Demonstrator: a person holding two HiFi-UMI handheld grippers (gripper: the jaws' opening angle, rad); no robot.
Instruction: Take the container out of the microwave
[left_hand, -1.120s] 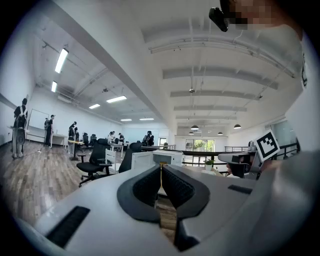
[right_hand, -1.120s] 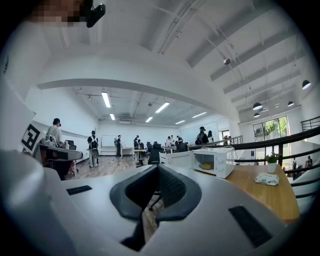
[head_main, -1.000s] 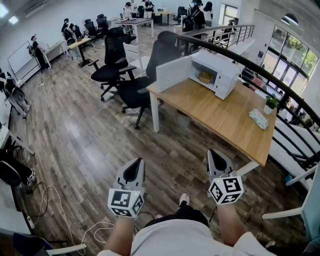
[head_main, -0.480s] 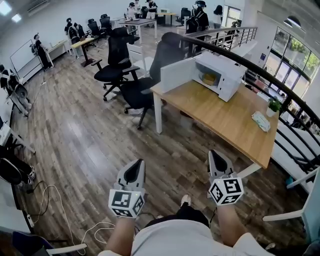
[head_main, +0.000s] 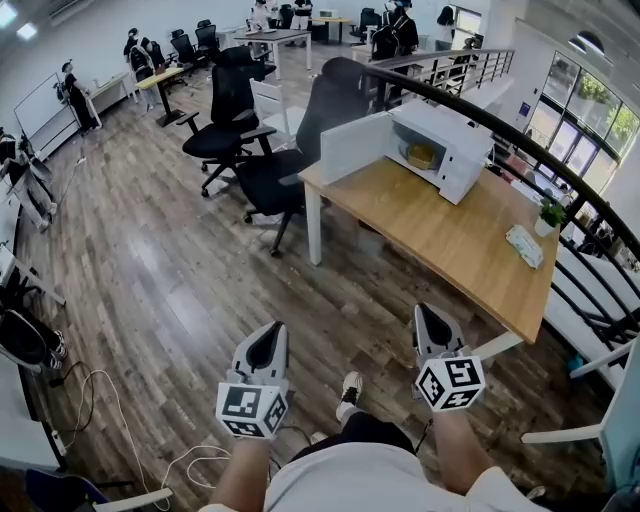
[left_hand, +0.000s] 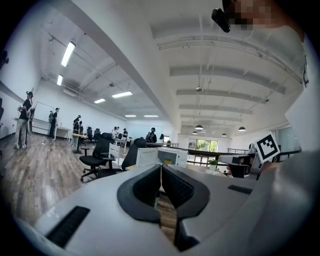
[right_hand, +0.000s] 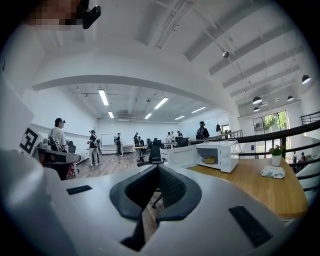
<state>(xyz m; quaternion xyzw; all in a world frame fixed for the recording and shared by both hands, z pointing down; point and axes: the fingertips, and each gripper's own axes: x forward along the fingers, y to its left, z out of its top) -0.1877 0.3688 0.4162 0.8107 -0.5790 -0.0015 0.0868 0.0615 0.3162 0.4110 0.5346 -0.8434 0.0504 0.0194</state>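
Left gripper (head_main: 268, 332) and right gripper (head_main: 428, 318): both clenched, empty.
Yellow container (head_main: 420, 154) sits inside open microwave (head_main: 452, 146) on table (head_main: 440, 235), well apart from my grippers over wood floor (head_main: 170, 270).

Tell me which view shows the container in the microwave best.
Head view: the container shows largest, inside the open microwave. Right gripper view shows it smaller; left gripper view, only a yellow speck.
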